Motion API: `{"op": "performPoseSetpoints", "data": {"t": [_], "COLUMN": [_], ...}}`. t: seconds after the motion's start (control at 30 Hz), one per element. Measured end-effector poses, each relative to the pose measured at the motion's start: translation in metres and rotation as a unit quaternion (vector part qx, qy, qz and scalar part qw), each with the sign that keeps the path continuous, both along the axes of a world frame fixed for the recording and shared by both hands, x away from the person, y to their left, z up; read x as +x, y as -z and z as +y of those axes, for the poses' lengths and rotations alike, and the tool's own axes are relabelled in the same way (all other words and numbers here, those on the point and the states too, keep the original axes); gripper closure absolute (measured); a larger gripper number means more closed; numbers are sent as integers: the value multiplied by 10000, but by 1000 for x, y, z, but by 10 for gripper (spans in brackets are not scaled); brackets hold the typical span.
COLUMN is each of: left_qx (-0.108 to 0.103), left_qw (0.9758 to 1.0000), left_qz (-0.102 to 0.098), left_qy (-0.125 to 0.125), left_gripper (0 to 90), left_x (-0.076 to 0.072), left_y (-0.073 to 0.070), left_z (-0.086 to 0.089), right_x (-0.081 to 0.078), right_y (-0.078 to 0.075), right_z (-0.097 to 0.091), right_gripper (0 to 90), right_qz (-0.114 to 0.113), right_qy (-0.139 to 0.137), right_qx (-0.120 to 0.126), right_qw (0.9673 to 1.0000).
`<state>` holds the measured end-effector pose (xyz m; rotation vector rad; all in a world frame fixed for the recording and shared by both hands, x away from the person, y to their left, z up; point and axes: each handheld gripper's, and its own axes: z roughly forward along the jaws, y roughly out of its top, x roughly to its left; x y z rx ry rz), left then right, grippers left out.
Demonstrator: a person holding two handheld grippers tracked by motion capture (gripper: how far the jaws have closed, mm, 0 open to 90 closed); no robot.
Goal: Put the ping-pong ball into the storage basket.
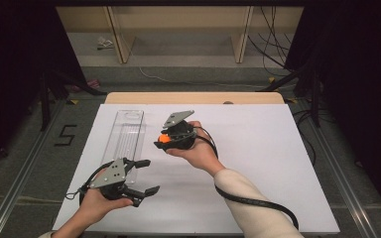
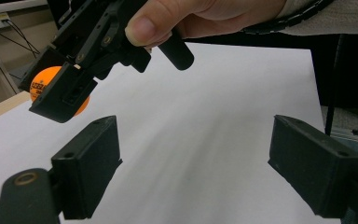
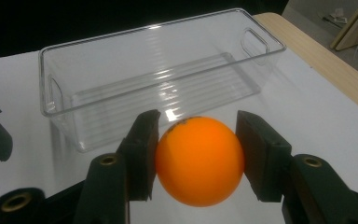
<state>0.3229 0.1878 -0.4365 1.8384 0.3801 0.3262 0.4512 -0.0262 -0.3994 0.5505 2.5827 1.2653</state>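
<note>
An orange ball [image 3: 199, 159] sits clamped between the pads of my right gripper [image 3: 198, 154], held above the white table. From above, the ball [image 1: 164, 139] shows at the tip of that gripper [image 1: 161, 141], just right of a long clear plastic bin [image 1: 124, 138] that stands empty. The bin [image 3: 158, 84] lies straight ahead in the right gripper view. My left gripper [image 1: 148, 176] hovers near the table's front, at the near end of the bin, its jaws wide apart with nothing between them. Its own view shows the two pads [image 2: 93, 163] apart over bare table, with the ball [image 2: 51, 88] farther off.
A white sheet [image 1: 258, 163] covers the table, with a wooden edge [image 1: 193, 97] at the far side. A black cable [image 1: 258, 201] trails along the person's right sleeve. Shelving and loose cables stand beyond the table.
</note>
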Motion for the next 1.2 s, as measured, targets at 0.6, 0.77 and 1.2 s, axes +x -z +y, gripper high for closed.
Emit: {"op": "performPoseSetpoints", "data": {"t": [0.6, 0.77, 1.2], "left_qx": [27, 29, 47], "left_qw": [10000, 10000, 10000], "left_qz": [-17, -25, -27], "left_qy": [42, 51, 70], "left_gripper": [159, 158, 158], "left_x": [0, -1, -1], "left_y": [0, 0, 0], "left_z": [-1, -1, -1], "right_x": [5, 6, 9], "right_y": [-1, -2, -4], "right_z": [10, 13, 22], "right_gripper": [514, 514, 514], "right_qz": [11, 1, -4], "right_qy": [-25, -46, -93], "right_qx": [-3, -14, -11], "right_qw": [10000, 10000, 10000]}}
